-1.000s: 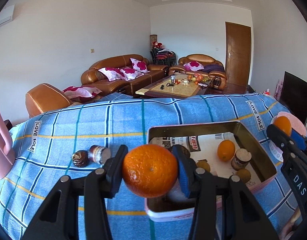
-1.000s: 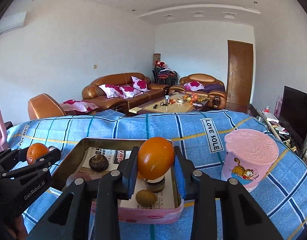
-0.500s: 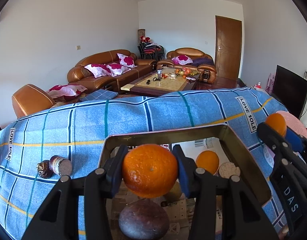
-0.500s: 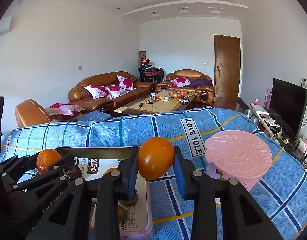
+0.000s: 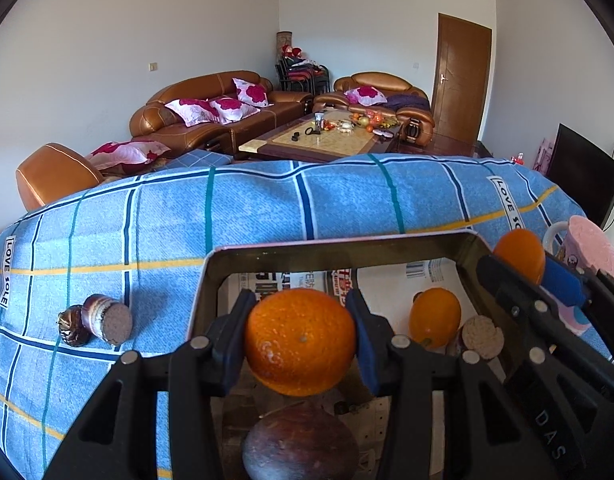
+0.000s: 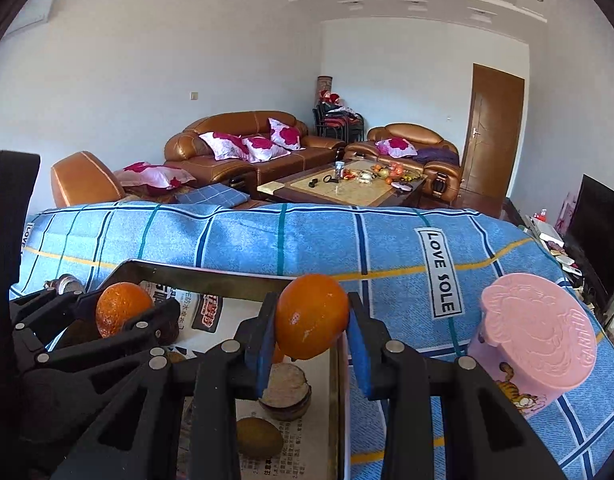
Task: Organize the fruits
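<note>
Right claw (image 6: 311,354) clamped on smooth round orange (image 6: 311,317), blue pads pressing both sides, fruit above right wall of rectangular metal tray lined with newspaper (image 6: 211,277). Left claw (image 6: 107,322) at left, gripping second, dimpled orange (image 6: 122,308) over tray's left part. In tray: halved brown fruit with pale cut face (image 6: 285,392), small olive-brown oval fruit (image 6: 260,437). Pink plastic cartoon-cat cup (image 6: 535,350) on blue checked cloth (image 6: 347,240) near bench's right edge.

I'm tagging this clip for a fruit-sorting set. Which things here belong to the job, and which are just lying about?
Job: left gripper and its orange; right gripper and its orange; tray; tray orange.
Lying about: pink cup; sofa; television.
</note>
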`<state>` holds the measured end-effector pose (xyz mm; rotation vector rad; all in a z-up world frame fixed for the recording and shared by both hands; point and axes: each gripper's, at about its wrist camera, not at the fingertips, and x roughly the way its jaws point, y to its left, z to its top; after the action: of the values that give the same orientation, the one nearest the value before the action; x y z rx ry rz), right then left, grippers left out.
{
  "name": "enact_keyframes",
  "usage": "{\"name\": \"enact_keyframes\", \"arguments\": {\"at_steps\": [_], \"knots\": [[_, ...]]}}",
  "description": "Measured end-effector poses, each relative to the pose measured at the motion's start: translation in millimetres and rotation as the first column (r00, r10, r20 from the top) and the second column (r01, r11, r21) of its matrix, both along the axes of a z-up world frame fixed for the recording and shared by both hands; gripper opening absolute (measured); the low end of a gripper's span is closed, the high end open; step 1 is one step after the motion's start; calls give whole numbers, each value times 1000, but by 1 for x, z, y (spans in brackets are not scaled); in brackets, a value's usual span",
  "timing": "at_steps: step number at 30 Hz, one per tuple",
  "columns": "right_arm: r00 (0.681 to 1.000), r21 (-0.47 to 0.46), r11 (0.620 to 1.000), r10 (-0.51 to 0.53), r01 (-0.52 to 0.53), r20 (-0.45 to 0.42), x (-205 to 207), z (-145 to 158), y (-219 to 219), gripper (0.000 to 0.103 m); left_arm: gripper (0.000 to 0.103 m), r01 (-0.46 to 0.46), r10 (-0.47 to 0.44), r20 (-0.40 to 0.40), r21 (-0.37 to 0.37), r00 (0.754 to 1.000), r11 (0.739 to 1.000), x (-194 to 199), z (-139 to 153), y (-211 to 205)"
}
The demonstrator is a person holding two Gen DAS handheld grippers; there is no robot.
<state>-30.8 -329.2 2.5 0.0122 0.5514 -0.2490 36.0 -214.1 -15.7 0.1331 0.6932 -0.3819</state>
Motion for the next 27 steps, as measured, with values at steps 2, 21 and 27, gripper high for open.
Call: {"name": "enact_keyframes", "arguments": {"at_steps": [2, 21, 27], "knots": [[1000, 12, 1000, 27, -27, -10, 1, -1, 1, 35, 48, 1, -1, 0, 0, 1000, 1000, 0, 0, 0], [986, 159, 973, 162, -167, 45, -1, -2, -3, 43, 48, -18, 18, -15, -21, 1000, 1000, 3, -2, 9], [983, 73, 997, 14, -28, 184, -25, 15, -6, 57, 48, -13, 12, 79, 11, 997, 1000, -12, 6, 2]]}}
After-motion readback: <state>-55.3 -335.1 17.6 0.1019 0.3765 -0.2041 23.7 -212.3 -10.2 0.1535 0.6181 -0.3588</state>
